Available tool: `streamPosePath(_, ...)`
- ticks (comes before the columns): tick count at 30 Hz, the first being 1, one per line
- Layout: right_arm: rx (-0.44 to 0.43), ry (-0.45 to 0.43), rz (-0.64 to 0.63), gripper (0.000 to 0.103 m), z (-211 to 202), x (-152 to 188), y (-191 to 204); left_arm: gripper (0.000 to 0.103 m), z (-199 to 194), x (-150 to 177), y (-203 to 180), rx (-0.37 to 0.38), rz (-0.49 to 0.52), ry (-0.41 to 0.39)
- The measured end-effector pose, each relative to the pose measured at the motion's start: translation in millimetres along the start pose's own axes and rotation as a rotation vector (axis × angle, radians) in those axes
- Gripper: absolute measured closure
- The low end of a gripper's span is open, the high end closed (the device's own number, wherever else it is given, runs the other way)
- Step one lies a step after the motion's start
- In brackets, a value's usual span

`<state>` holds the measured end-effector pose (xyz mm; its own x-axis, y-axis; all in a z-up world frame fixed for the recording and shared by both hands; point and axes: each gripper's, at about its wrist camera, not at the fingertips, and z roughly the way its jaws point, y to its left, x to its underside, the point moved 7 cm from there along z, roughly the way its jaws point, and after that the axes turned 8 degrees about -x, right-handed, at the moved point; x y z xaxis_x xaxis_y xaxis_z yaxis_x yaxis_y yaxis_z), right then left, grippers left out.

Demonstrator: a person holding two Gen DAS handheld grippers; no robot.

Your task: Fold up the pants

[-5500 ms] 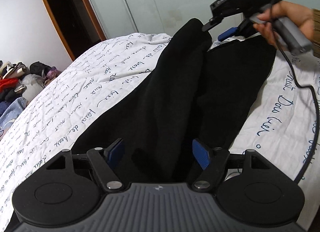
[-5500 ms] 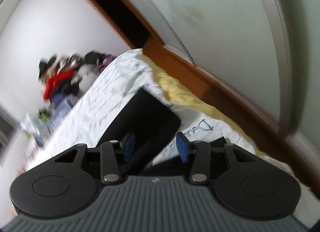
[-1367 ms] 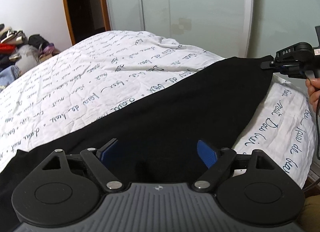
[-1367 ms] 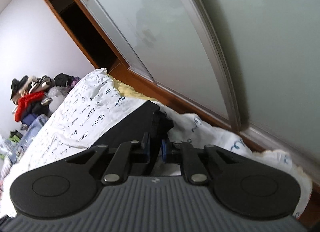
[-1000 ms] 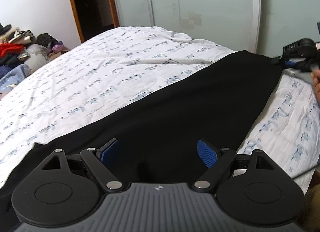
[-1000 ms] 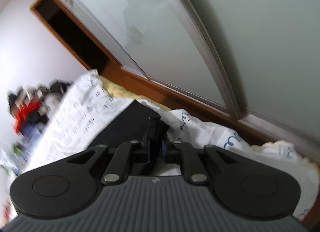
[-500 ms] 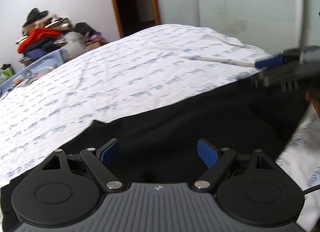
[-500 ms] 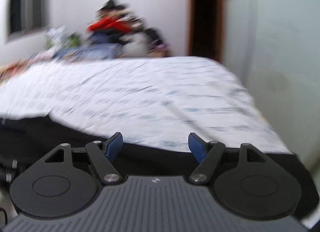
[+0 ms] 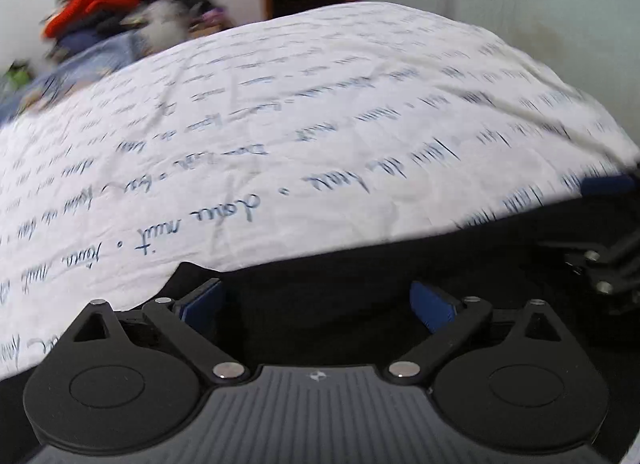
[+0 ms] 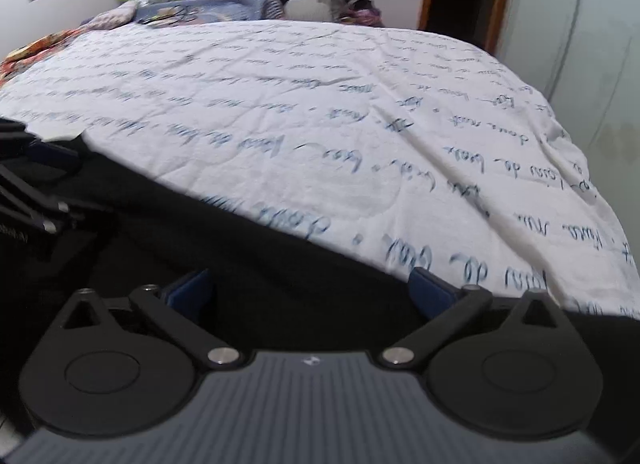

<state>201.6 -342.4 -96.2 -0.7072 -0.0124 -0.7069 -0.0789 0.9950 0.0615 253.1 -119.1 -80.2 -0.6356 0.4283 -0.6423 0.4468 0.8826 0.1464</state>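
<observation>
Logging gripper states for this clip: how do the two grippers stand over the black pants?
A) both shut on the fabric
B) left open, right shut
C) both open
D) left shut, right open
C: the left gripper and the right gripper both show blue pads spread wide apart over the black pants.

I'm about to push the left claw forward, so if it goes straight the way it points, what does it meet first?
Most likely the black pants, which lie between and just ahead of the open left claw; beyond them is the white bedspread. Depth is hard to judge.
</observation>
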Motion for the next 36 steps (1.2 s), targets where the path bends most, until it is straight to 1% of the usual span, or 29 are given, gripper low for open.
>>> streamPosePath(1,0.004,-0.007,0.024,0.0,-1,-3,-4,0.004,-3,-4,-2,0.009,-0.019,-0.003)
streamPosePath(3,0.042,-0.047,0.05,0.0,-16,-9,-9,0.004,-20,-8,-10,0.057,-0.017,-0.038)
streamPosePath(5,0.104,-0.082,0.04,0.0,-41,-10,-15,0.004,-31,-10,-25,0.108,0.005,-0.048)
streamPosePath(7,0.186,-0.087,0.048,0.0,-64,-3,-25,0.004,-34,-10,-44,0.151,0.024,-0.035)
streamPosePath(10,0.253,-0.015,0.114,0.0,-78,15,-43,0.004,-31,-10,-81,0.215,0.049,-0.015)
streamPosePath(12,0.282,0.014,0.138,0.0,-79,24,-55,0.004,-26,-10,-105,0.235,0.077,-0.004)
streamPosePath(13,0.293,0.024,0.142,0.0,-76,28,-61,0.004,-23,-11,-118,0.231,0.097,-0.011)
streamPosePath(15,0.343,0.056,0.169,0.0,-66,34,-76,0.004,-14,-16,-135,0.193,0.144,-0.045)
streamPosePath(16,0.345,0.056,0.175,0.0,-59,33,-82,0.003,-9,-20,-141,0.17,0.158,-0.06)
streamPosePath(17,0.329,0.05,0.179,0.0,-52,31,-87,0.001,-3,-24,-145,0.15,0.164,-0.066)
streamPosePath(18,0.318,0.044,0.191,0.0,-45,28,-91,0.0,3,-29,-147,0.151,0.157,-0.062)
streamPosePath(20,0.314,0.025,0.215,0.0,-38,19,-99,0.0,9,-36,-144,0.149,0.099,-0.042)
streamPosePath(21,0.313,0.033,0.23,0.0,-37,16,-103,0.001,7,-38,-141,0.149,0.076,-0.03)
streamPosePath(23,0.313,0.072,0.296,0.0,-44,12,-109,0.001,-4,-37,-138,0.163,0.073,-0.047)
streamPosePath(25,0.326,0.145,0.324,0.0,-56,18,-108,0.001,-14,-32,-142,0.174,0.106,-0.055)
streamPosePath(26,0.321,0.171,0.305,0.0,-62,24,-105,0.001,-17,-29,-146,0.185,0.114,-0.057)
streamPosePath(28,0.301,0.181,0.256,0.0,-73,36,-98,0.001,-17,-24,-158,0.221,0.136,-0.049)
streamPosePath(29,0.297,0.196,0.25,0.0,-74,43,-99,0.001,-14,-24,-165,0.217,0.151,-0.042)
streamPosePath(31,0.262,0.19,0.279,0.0,-71,49,-105,0.0,-6,-26,-175,0.175,0.171,-0.068)
streamPosePath(32,0.244,0.182,0.303,0.0,-67,50,-112,0.0,-1,-28,-177,0.173,0.167,-0.078)
streamPosePath(34,0.251,0.161,0.32,0.0,-61,46,-124,0.0,5,-33,-175,0.197,0.126,-0.055)
streamPosePath(36,0.256,0.16,0.299,0.0,-55,39,-127,0.0,0,-35,-169,0.19,0.097,-0.042)
